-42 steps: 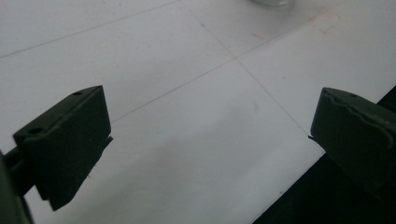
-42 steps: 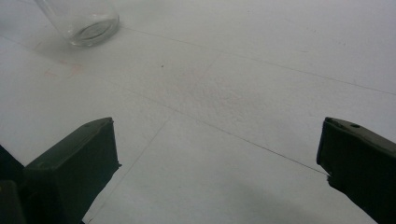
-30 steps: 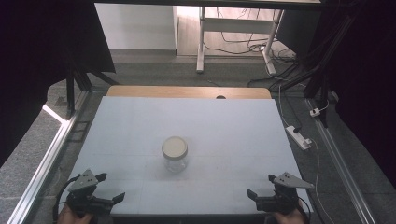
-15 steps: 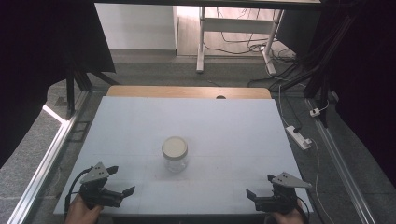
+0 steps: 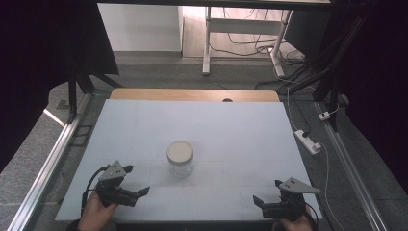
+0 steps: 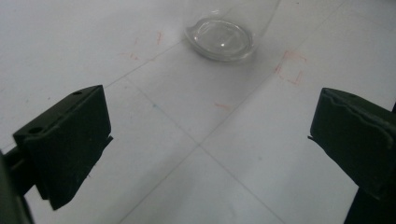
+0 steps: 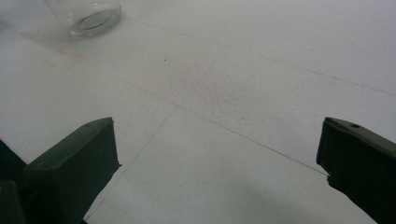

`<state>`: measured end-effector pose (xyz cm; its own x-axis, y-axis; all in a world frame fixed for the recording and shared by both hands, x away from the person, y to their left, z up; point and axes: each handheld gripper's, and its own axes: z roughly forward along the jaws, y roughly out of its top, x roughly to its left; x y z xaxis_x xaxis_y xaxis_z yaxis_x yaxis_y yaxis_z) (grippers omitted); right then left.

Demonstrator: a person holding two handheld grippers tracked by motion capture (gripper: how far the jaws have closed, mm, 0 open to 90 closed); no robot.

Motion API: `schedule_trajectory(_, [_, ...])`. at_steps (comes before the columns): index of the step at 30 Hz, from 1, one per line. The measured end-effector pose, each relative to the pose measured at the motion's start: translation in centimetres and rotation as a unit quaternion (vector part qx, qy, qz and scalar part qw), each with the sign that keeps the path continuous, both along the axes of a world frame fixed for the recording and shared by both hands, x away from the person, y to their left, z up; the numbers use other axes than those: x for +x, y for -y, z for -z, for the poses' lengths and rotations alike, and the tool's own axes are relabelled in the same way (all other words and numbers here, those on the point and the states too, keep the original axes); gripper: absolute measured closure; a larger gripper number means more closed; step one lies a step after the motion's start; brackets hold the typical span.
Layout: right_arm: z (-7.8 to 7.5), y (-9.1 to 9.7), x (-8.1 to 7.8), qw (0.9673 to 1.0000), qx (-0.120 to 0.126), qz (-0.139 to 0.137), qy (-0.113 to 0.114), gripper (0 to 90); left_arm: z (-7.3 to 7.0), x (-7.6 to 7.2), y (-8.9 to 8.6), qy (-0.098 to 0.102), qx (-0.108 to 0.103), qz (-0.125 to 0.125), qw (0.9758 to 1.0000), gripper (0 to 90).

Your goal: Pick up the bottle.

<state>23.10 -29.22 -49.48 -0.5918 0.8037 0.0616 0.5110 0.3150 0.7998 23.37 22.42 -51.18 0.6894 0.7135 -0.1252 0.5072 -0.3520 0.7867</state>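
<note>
— Jar (image 5: 180,159): clear glass, pale lid (image 5: 180,151) on top, upright near the middle of the white table (image 5: 144,125), a little toward the person's side. In the left gripper view its glass base (image 6: 220,38) sits at the top edge, with faint red pencil marks (image 6: 290,67) on the surface just beside it.

— Is anything touching it?

— No. The left gripper (image 5: 131,186) is near its left front, apart from it, jaws spread wide with nothing between them. The right gripper (image 5: 265,202) sits well apart at the near right corner, jaws also wide and empty; in its own view the jar (image 7: 88,16) is far off at the upper left.

— What has changed in the last second?

— Only the left side. A second ago that gripper was low at the table's near edge; half a second ago it had lifted off slightly; now it has slid forward and inward, angled toward the jar. The right gripper has stayed put, and the jar has not moved.

— Meaning?

— I judge the left hand is starting an approach to steady or grasp the glass body, with the right likely left for the lid. Nothing is gripped yet, so the work has barely begun.
</note>
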Motion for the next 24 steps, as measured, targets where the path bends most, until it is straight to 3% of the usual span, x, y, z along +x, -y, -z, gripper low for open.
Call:
schedule_trajectory(12, [0.0, -0.1, 0.0, 1.0000, -0.004, 0.000, -0.002, 0.0, -0.4, 2.5, 2.2, 0.003, 0.007, 0.029, 0.9996, 0.0])
schedule_trajectory(24, [0.1, -0.2, 0.1, 0.9999, -0.011, -0.004, -0.004, 0.0, 0.1, 5.4, 4.7, 0.007, -0.001, 0.061, 0.9981, 0.0])
